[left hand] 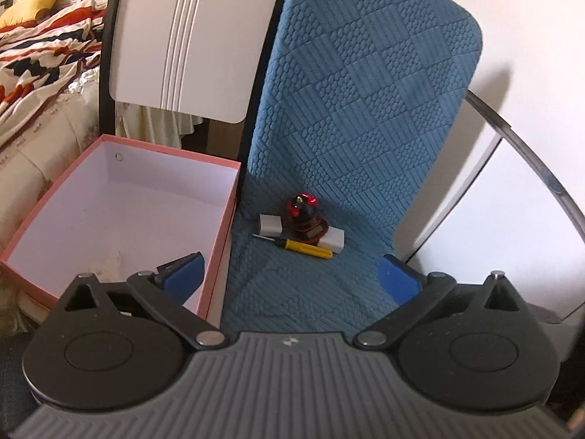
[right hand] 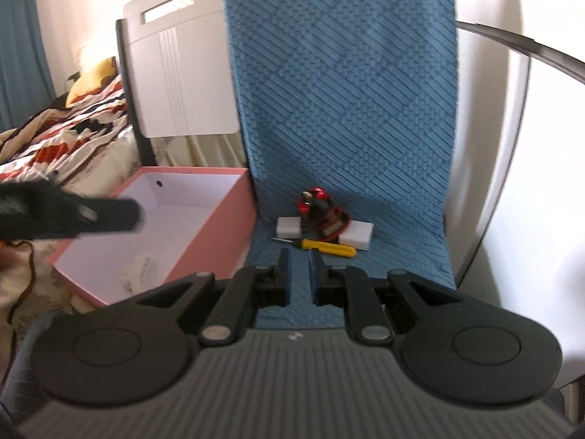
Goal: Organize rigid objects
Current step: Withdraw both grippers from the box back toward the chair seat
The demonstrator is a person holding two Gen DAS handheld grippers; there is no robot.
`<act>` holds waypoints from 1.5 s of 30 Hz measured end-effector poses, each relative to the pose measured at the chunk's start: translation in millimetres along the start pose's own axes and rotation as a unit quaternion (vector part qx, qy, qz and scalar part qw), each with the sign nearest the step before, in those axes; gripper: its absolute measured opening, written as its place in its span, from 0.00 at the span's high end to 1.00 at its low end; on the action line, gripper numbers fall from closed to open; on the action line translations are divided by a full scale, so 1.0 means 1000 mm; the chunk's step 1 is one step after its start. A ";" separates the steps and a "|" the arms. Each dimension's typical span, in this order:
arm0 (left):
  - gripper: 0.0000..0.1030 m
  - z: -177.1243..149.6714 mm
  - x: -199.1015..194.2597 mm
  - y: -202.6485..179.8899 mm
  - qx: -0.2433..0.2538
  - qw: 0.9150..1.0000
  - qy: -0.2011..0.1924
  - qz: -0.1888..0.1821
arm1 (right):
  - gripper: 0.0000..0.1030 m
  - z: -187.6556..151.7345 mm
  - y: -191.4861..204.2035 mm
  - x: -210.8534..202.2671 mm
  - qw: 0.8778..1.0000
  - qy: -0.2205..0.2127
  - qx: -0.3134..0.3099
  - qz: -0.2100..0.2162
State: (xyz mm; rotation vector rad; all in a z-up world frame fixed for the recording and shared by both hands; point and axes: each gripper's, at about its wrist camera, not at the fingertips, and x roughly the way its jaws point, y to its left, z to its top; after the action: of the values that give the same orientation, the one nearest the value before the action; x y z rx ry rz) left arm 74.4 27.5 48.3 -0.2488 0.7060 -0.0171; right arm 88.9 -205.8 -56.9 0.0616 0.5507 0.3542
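A yellow-handled screwdriver (left hand: 303,247) (right hand: 329,247) lies on the blue textured seat cushion (left hand: 329,128) (right hand: 329,91). Behind it are two white blocks (left hand: 270,225) (left hand: 334,241) (right hand: 289,226) (right hand: 358,236) and a red-and-black object (left hand: 303,208) (right hand: 321,212) that I cannot identify. A pink box (left hand: 172,150) (right hand: 226,219) with a white inside stands open to their left. My left gripper (left hand: 292,274) is open and holds nothing, its left pad over the box corner. My right gripper (right hand: 299,274) is shut on nothing, just short of the screwdriver. A blurred black part of the left gripper (right hand: 102,216) crosses the box.
The cushion drapes over a chair with a curved metal armrest (left hand: 530,153) (right hand: 530,47) on the right, by a white wall. A bed with a patterned quilt (left hand: 44,55) (right hand: 73,128) and a white headboard (left hand: 182,44) (right hand: 182,73) lies to the left, behind the box.
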 end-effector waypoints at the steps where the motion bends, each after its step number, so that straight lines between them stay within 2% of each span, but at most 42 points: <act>1: 0.00 0.003 -0.006 -0.004 0.004 1.000 0.002 -0.001 | 0.87 -0.001 -0.004 0.000 1.000 -0.001 0.004 -0.002; 4: 0.00 0.013 -0.023 -0.011 -0.005 1.000 0.018 0.010 | 0.87 -0.005 -0.017 0.002 1.000 0.001 0.019 -0.008; 7: 0.00 0.020 -0.042 -0.018 -0.005 1.000 0.013 0.023 | 0.87 -0.009 -0.027 0.004 0.999 0.002 0.030 -0.019; 9: 0.00 0.024 -0.050 -0.024 -0.007 0.999 0.023 0.024 | 0.87 -0.011 -0.033 0.006 0.999 0.003 0.036 -0.022; 13: 0.00 0.028 -0.058 -0.036 -0.011 0.998 0.062 0.000 | 0.87 -0.015 -0.040 0.012 0.999 0.008 0.043 -0.027; 17: 0.00 0.025 -0.061 -0.050 0.005 0.998 0.068 -0.002 | 0.87 -0.019 -0.043 0.020 0.998 0.020 0.052 -0.024; 22: 0.00 0.021 -0.046 -0.047 -0.026 0.993 0.109 -0.023 | 0.86 -0.023 -0.042 0.024 0.998 0.029 0.048 -0.024; 28: 0.00 0.018 -0.035 -0.040 -0.021 0.996 0.088 -0.002 | 0.86 -0.027 -0.046 0.035 0.998 0.037 0.048 -0.030; 31: 0.00 0.013 -0.022 -0.037 -0.003 0.998 0.065 -0.003 | 0.86 -0.029 -0.052 0.044 0.997 0.042 0.055 -0.036; 33: 0.00 0.008 -0.011 -0.034 0.019 0.999 0.042 0.016 | 0.86 -0.030 -0.056 0.050 0.997 0.043 0.058 -0.040; 37: 0.00 -0.005 0.015 -0.027 0.059 0.997 0.010 0.042 | 0.86 -0.030 -0.065 0.061 0.996 0.046 0.065 -0.044; 45: 0.00 -0.034 0.078 -0.031 0.109 0.993 -0.012 0.043 | 0.86 -0.027 -0.089 0.097 0.993 0.057 0.098 -0.039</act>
State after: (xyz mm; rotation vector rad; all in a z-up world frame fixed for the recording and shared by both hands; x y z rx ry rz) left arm 114.0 -17.5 -18.8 -0.0091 0.6838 -0.0079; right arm 179.9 -256.7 -142.3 0.2102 0.6977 0.2264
